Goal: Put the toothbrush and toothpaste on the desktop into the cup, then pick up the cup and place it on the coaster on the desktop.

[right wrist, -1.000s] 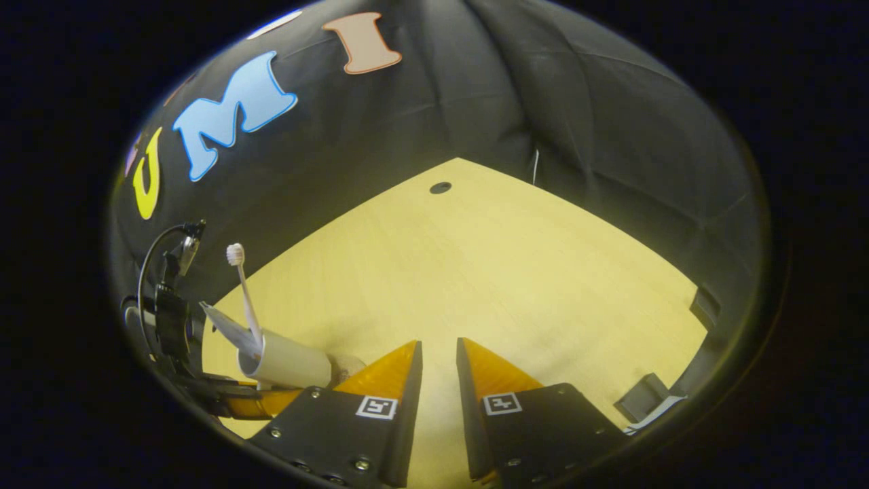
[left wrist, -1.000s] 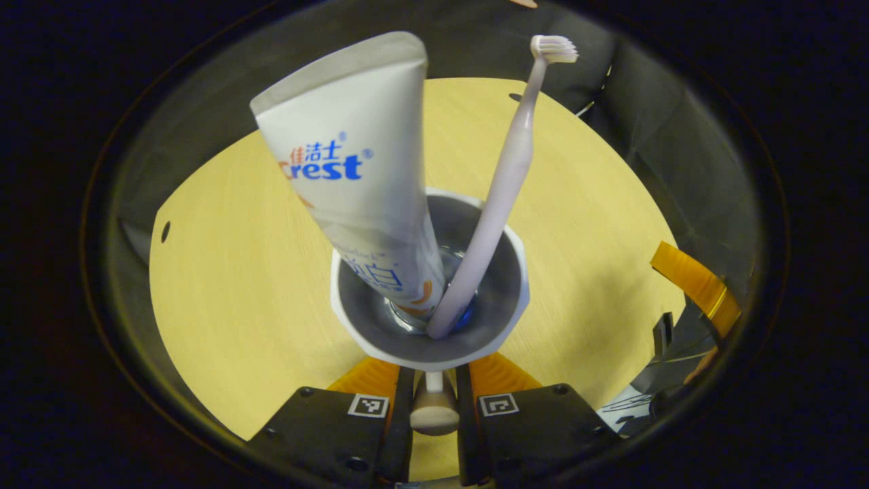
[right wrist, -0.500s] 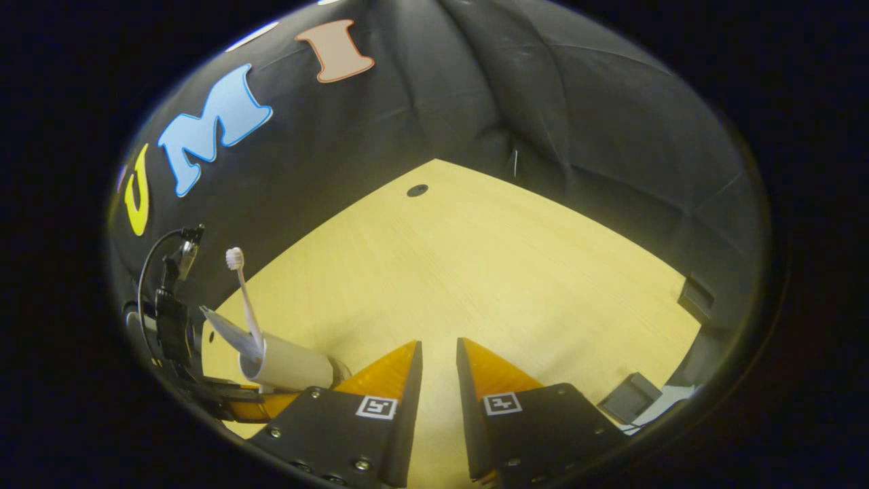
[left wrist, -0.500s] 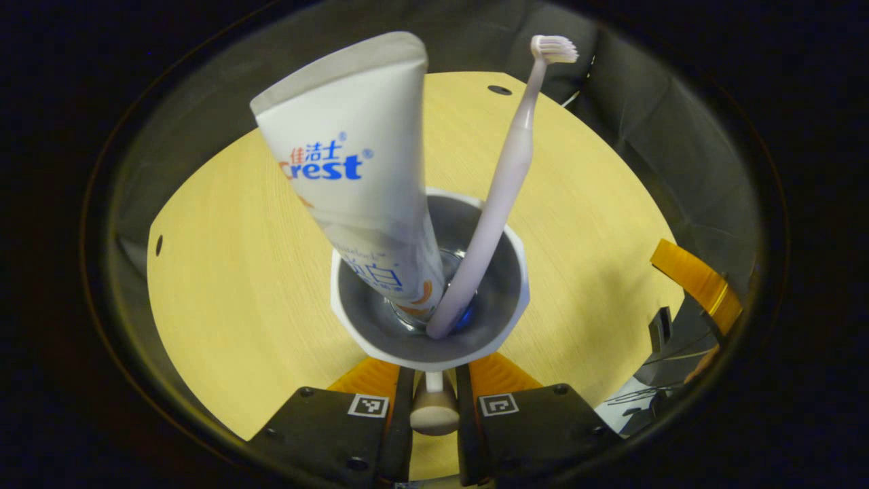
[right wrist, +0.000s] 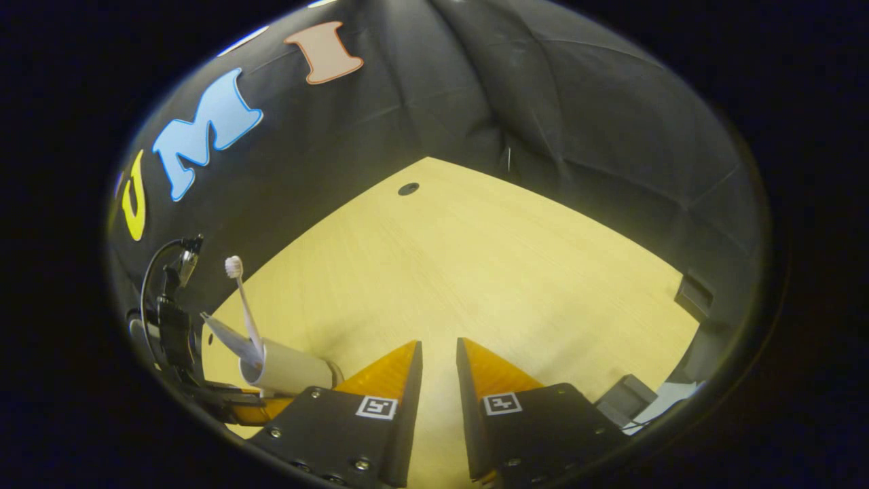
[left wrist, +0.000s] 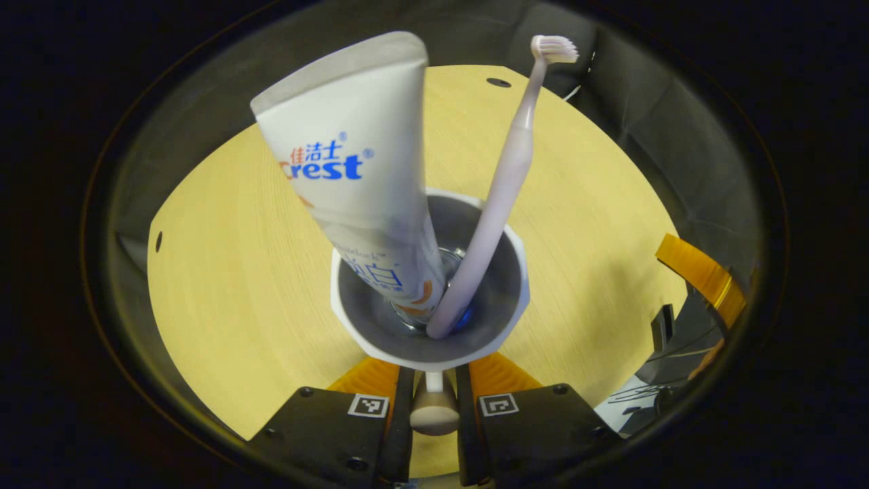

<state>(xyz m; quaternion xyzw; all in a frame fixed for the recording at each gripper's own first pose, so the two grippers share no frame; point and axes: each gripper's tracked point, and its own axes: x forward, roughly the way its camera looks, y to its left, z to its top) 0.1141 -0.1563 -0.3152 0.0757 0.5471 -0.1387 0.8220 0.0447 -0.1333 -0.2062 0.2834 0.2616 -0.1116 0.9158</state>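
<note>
The left gripper (left wrist: 433, 380) clenched the cup's (left wrist: 428, 353) handle; inside the cup stood toothpaste (left wrist: 353, 170) and toothbrush (left wrist: 506, 183). The right gripper (right wrist: 438, 367) was released, its fingers slightly apart, beside the cup.

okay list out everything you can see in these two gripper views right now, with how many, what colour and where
cup: one, white outside and grey inside, held by its handle in the left gripper, above the desktop
toothpaste tube: one, white with blue and orange print, standing cap-down in the cup, leaning left in the left gripper view
toothbrush: one, pale lilac with white bristles, standing head-up in the cup beside the tube
desktop: one, light yellow wood grain, with a small dark round hole near its far edge
left gripper: one, fingers closed on the cup's handle; seen at the lower left of the right gripper view
right gripper: one, fingers a narrow gap apart, nothing between them, over the desktop
</note>
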